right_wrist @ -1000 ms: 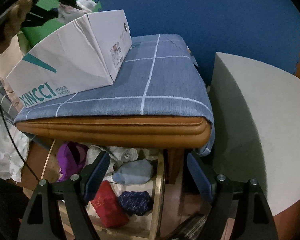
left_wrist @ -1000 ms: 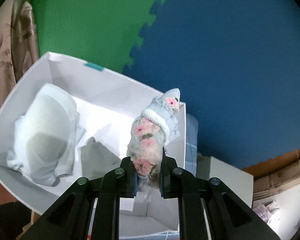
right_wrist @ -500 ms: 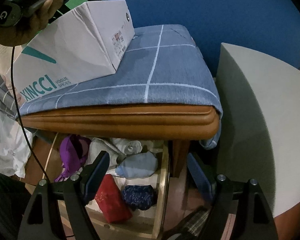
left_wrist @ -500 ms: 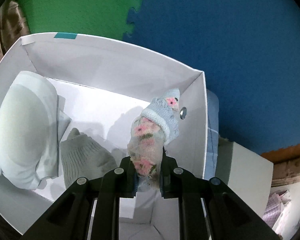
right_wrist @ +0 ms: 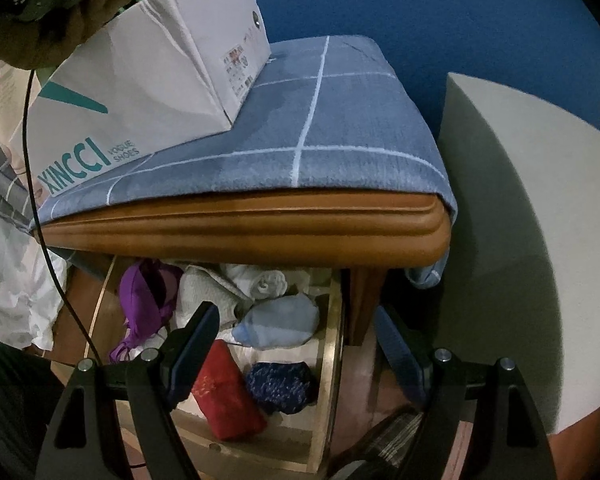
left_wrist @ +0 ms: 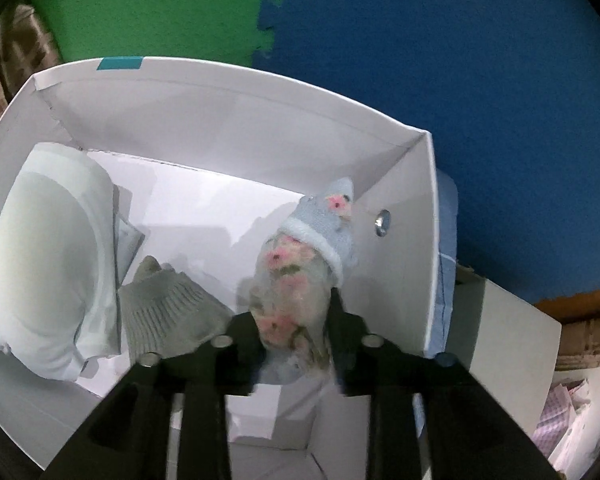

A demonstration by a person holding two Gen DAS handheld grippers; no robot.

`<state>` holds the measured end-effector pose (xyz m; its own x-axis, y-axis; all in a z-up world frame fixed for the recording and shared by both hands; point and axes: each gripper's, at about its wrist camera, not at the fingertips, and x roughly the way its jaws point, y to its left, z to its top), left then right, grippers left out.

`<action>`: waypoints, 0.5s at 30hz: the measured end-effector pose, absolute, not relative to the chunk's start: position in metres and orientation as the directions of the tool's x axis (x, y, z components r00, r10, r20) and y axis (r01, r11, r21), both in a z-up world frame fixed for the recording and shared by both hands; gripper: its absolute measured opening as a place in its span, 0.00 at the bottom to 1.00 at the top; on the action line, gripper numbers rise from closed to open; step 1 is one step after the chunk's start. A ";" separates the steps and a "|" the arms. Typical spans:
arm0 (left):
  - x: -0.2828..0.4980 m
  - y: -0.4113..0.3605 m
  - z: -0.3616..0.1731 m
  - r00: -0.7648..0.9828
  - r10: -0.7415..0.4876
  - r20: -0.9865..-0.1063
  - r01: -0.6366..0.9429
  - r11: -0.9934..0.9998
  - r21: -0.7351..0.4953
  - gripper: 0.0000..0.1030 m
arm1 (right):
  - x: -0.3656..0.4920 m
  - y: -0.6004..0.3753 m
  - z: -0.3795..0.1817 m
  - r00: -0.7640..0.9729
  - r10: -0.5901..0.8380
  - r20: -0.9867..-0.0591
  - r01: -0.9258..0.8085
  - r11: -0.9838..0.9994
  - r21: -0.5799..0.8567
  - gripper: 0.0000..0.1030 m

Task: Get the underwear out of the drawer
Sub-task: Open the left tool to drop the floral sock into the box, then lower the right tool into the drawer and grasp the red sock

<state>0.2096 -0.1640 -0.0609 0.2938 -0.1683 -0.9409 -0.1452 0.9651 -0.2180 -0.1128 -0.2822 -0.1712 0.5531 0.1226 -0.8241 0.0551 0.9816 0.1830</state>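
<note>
1. In the left wrist view the left gripper hangs over the white shoe box. Its jaws have just been opening, and the floral bundle sits loosely between them, no longer squeezed.
2. The bundle's long axis runs up the frame from the jaws toward the box's right wall, over the box floor at centre right.
3. A white padded piece and a grey knit piece lie at lower left inside the box.
4. In the right wrist view the right gripper stands wide open and empty above the open drawer at lower centre, so it is the nearer one to the remaining underwear.
5. The drawer's back is hidden under the tabletop; the bundle's lower end is blurred.
</note>
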 end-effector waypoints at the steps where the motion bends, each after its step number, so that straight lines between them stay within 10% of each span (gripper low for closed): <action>1: 0.211 -0.162 -0.060 0.298 -0.167 -0.940 -0.156 0.963 -0.220 0.53 | -0.112 -0.283 -0.172 0.550 0.124 -0.826 0.059 0.981 0.186 0.79; 2: 0.208 -0.156 -0.056 0.319 -0.183 -0.930 -0.166 0.955 -0.245 0.67 | -0.112 -0.285 -0.173 0.547 0.123 -0.828 0.063 0.980 0.187 0.80; 9: 0.153 -0.115 -0.004 0.475 -0.296 -0.828 -0.034 0.935 -0.354 0.69 | -0.113 -0.297 -0.185 0.508 0.141 -0.850 0.099 0.970 0.220 0.80; 15: 0.009 -0.041 0.051 0.720 -0.398 -0.569 0.267 0.915 -0.303 0.98 | -0.115 -0.283 -0.193 0.471 0.169 -0.866 0.037 0.977 0.211 0.80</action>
<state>0.0089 -0.0414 0.0510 0.7197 -0.3983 -0.5687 0.2671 0.9149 -0.3028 -0.1149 -0.2832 -0.1932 0.4706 0.1688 -0.8661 0.0372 0.9769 0.2106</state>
